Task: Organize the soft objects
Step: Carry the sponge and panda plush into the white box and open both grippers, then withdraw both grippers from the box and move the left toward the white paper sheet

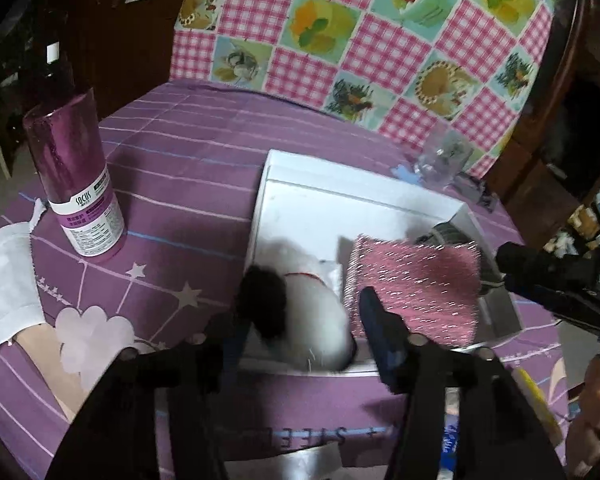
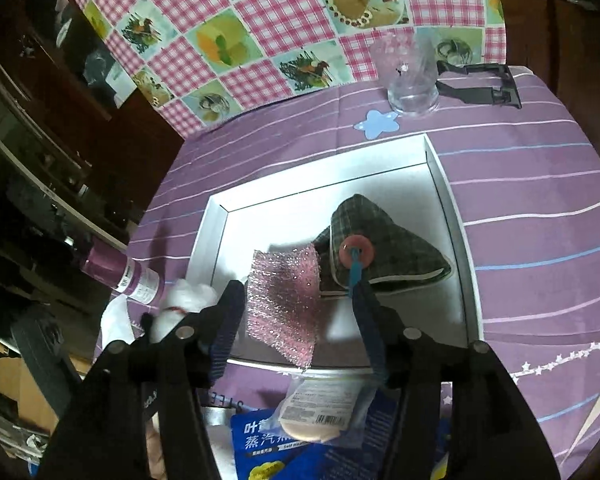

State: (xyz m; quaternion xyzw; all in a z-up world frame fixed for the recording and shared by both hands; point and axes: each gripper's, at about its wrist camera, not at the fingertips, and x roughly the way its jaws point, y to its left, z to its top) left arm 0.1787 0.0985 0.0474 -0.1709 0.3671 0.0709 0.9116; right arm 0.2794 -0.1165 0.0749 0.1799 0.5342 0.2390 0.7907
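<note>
A shallow white box [image 1: 340, 188] [image 2: 216, 232] sits on the purple tablecloth. My left gripper [image 1: 304, 336] is open at the box's near left corner. A white plush toy [image 1: 320, 312] with a black ear, blurred, lies between its fingers. My right gripper [image 2: 296, 320] is open over the box's near edge. A pink glittery sponge [image 2: 284, 300] [image 1: 416, 284] lies between its fingers, apart from the right finger. Behind the sponge in the box rests a green plaid pouch [image 2: 384, 236] with a pink button. The plush toy [image 2: 188, 300] also shows at the left of the right wrist view.
A purple bottle [image 1: 80, 184] [image 2: 120, 272] stands left of the box. A clear plastic cup [image 2: 412, 76] [image 1: 440, 160] and a black bracket [image 2: 480, 84] lie beyond it. A wrapped puff [image 2: 320, 404] on a blue packet [image 2: 268, 440] lies in front. White cloth [image 1: 4, 288] is at far left.
</note>
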